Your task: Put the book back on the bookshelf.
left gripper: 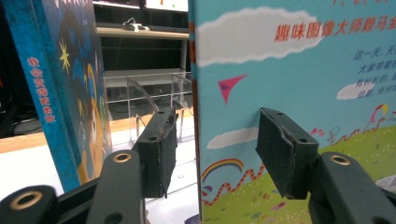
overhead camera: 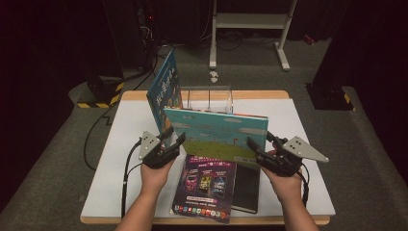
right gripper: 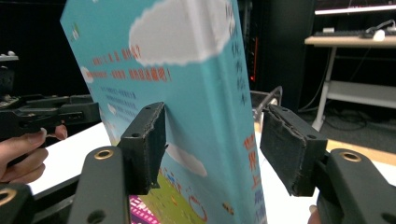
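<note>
Clear rack (overhead camera: 208, 98) at 12 o'clock: blue book (overhead camera: 163, 89) leans in it. Sky-cover book (overhead camera: 216, 132) upright between open jaws of left tool (overhead camera: 174, 139) and right tool (overhead camera: 259, 144); neither clamped.

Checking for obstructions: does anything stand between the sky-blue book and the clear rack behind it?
Nothing visible does. The sky-blue book stands upright between both open grippers, left gripper and right gripper, just before the clear rack. The dark blue book leans at the rack's left, off to the side.

White table (overhead camera: 298, 192) with purple book (overhead camera: 204, 189), dark book (overhead camera: 246, 188), clear rack (overhead camera: 207, 98)
</note>
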`<control>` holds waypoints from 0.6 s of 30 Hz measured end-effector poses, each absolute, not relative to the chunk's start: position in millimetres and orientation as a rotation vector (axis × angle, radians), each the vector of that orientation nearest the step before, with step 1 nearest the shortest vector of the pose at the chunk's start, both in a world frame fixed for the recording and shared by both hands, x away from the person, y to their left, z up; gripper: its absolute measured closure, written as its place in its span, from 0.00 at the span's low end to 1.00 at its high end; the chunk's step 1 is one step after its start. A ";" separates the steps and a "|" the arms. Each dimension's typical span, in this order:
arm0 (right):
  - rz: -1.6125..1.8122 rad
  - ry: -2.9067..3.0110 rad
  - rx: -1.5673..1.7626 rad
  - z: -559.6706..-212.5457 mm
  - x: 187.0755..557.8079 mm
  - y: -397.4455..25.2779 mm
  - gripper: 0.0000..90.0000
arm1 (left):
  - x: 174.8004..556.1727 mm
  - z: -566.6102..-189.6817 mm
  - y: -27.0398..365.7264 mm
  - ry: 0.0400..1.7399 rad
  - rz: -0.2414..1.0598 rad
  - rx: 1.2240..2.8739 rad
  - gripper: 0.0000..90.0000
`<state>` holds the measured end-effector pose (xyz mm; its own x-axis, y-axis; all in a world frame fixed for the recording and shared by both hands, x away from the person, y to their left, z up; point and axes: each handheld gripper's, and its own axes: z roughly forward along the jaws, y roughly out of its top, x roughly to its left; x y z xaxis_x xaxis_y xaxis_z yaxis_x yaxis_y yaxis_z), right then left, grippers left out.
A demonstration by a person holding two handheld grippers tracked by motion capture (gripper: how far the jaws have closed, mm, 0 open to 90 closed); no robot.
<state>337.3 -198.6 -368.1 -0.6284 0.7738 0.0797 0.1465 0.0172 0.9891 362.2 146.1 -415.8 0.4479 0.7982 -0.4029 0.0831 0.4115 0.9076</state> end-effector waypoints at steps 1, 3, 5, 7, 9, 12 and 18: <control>1.658 1.808 0.926 -367.0 336.9 -198.4 0.46 | 361.6 -415.4 145.9 1.024 0.567 1.059 0.53; 1.664 1.828 0.907 -363.0 335.8 -196.4 0.46 | 361.7 -414.7 146.6 1.026 0.570 1.059 0.53; 1.660 1.844 0.889 -359.7 335.1 -194.6 0.45 | 362.5 -414.4 147.0 1.033 0.569 1.054 0.53; 1.668 1.876 0.874 -356.0 336.0 -192.8 0.47 | 363.1 -414.8 147.1 1.038 0.576 1.057 0.53; 1.667 1.885 0.841 -352.4 335.0 -190.6 0.50 | 363.6 -415.3 147.4 1.044 0.578 1.062 0.52; 1.696 1.904 0.810 -346.7 335.0 -188.2 0.52 | 364.3 -416.0 147.5 1.049 0.577 1.074 0.52; 1.694 1.950 0.749 -339.8 335.3 -179.0 0.58 | 365.6 -415.0 146.9 1.040 0.572 1.082 0.52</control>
<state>335.3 -179.0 -339.8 -0.7523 0.6586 0.0162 0.1084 0.0995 0.9891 365.6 146.9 -415.0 0.4344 0.8078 -0.3985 0.0957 0.3985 0.9122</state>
